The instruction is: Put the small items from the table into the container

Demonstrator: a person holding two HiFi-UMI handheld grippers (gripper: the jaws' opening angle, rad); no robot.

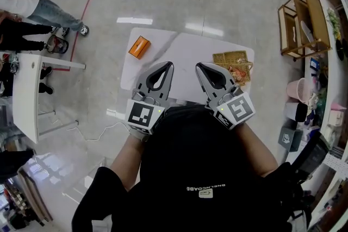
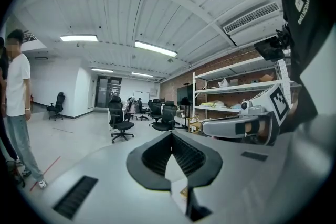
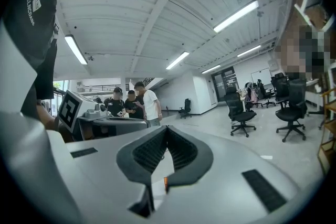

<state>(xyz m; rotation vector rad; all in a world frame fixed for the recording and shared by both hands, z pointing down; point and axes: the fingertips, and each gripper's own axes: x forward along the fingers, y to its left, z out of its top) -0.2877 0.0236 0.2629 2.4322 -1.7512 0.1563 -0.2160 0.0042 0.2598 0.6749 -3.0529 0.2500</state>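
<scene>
With the left gripper [image 1: 169, 64] and right gripper [image 1: 199, 66] both hovering shut and empty over the table's [image 1: 185, 54] near edge, the orange box [image 1: 139, 46] is lying near its far-left corner, outside the basket [image 1: 234, 64] at the far-right corner, so fetching it likely requires opening a jaw pair.

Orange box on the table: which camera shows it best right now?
The head view: the orange box lies in full on the white table, beyond the left gripper. The right gripper view gives only an orange sliver below its shut jaws, perhaps the box; the left gripper view shows none of it.
</scene>
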